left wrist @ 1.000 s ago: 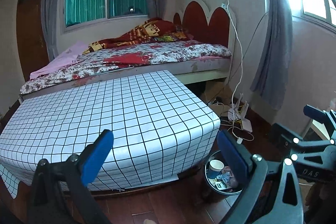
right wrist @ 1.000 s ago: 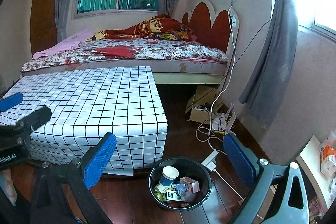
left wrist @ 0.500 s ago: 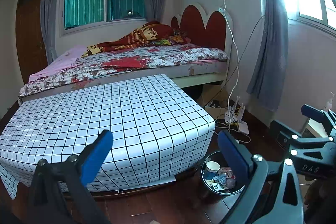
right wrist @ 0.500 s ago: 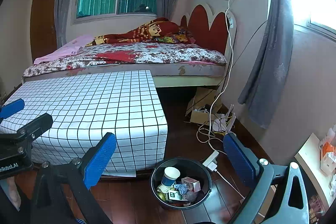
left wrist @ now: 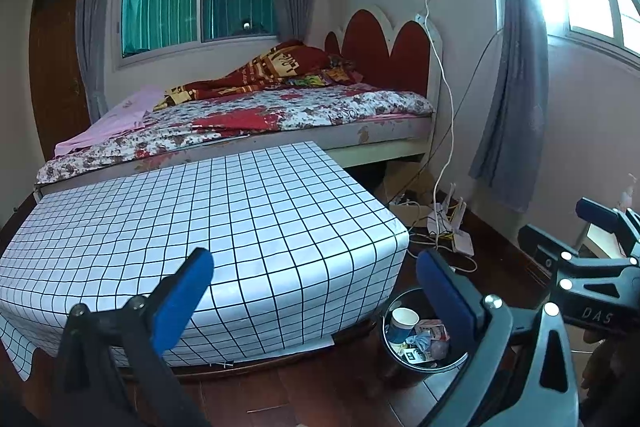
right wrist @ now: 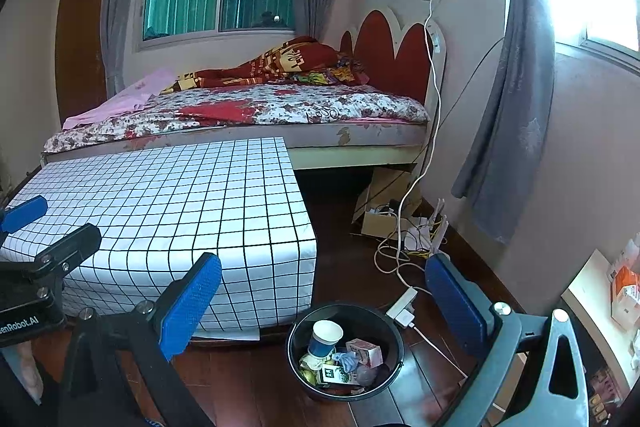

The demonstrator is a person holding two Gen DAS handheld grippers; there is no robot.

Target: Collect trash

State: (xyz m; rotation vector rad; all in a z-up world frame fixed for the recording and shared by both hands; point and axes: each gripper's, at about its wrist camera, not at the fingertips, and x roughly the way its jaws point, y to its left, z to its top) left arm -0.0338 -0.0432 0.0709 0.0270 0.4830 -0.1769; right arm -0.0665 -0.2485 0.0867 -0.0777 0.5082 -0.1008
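Right wrist: both grippers (right wrist: 316,301) (left wrist: 316,291) spread empty; bin (right wrist: 394,337) rim just beside table (right wrist: 160,203) corner on bare floor (right wrist: 248,387)

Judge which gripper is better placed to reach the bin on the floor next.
Right, probably. The black bin sits low between the open right gripper's fingers. In the left wrist view the bin lies to the right, partly behind a finger of the open left gripper.

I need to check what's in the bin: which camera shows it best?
The right wrist view: the black bin sits whole and open, its paper cup and cartons visible. The left wrist view shows it partly hidden behind a blue finger.
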